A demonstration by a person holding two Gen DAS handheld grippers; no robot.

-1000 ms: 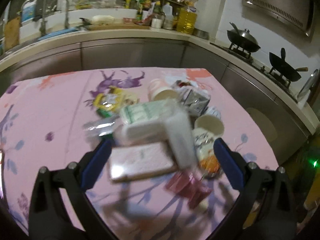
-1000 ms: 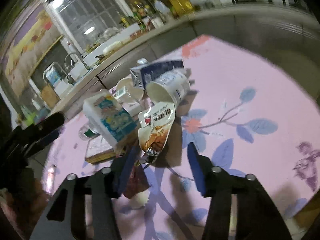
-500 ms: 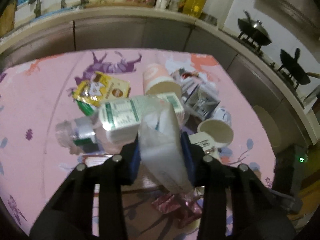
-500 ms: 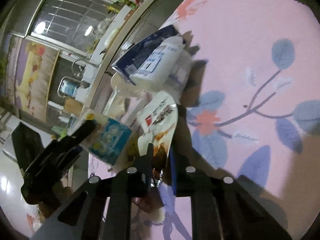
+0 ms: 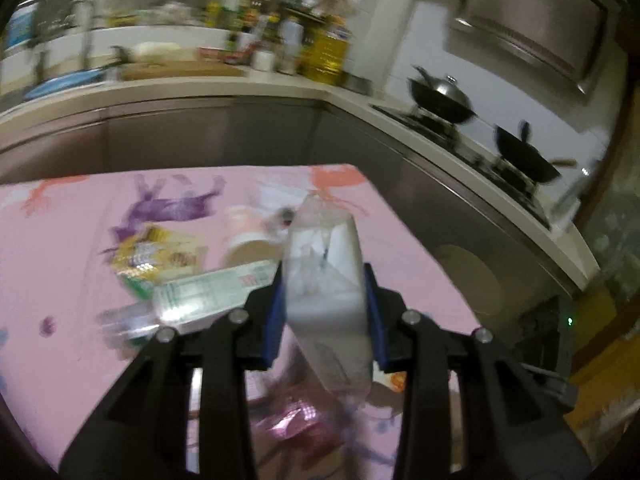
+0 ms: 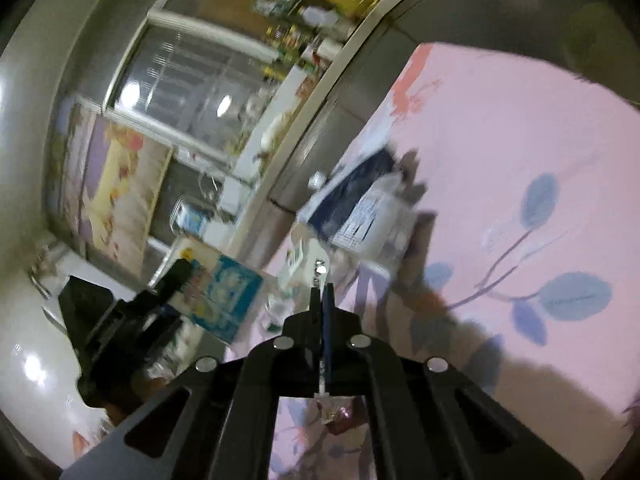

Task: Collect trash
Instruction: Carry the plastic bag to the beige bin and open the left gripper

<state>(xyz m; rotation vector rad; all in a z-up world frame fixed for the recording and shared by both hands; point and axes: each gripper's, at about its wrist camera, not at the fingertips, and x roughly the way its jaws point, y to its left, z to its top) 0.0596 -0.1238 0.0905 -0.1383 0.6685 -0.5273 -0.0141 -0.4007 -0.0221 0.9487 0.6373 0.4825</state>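
A home kitchen is indicated by woks (image 5: 442, 94) on a stove at right, an oil bottle (image 5: 326, 54) on the counter (image 5: 192, 88), and a range hood (image 5: 532, 20) at upper right.

left gripper (image 5: 324, 304): jaws clamped, angled down | right gripper (image 6: 322, 300): jaws fully closed

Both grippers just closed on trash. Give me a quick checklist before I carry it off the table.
1. Left gripper clamped on the tissue pack: ok.
2. Tissue pack clear of the pile: cannot tell, blurred.
3. Right gripper shut: ok.
4. Snack wrapper caught in the right gripper: ok, a thin edge shows between the pads.
5. Paper cup and carton left on the pink tablecloth: ok, for later.
6. Trash bin located: cannot tell, none in view.
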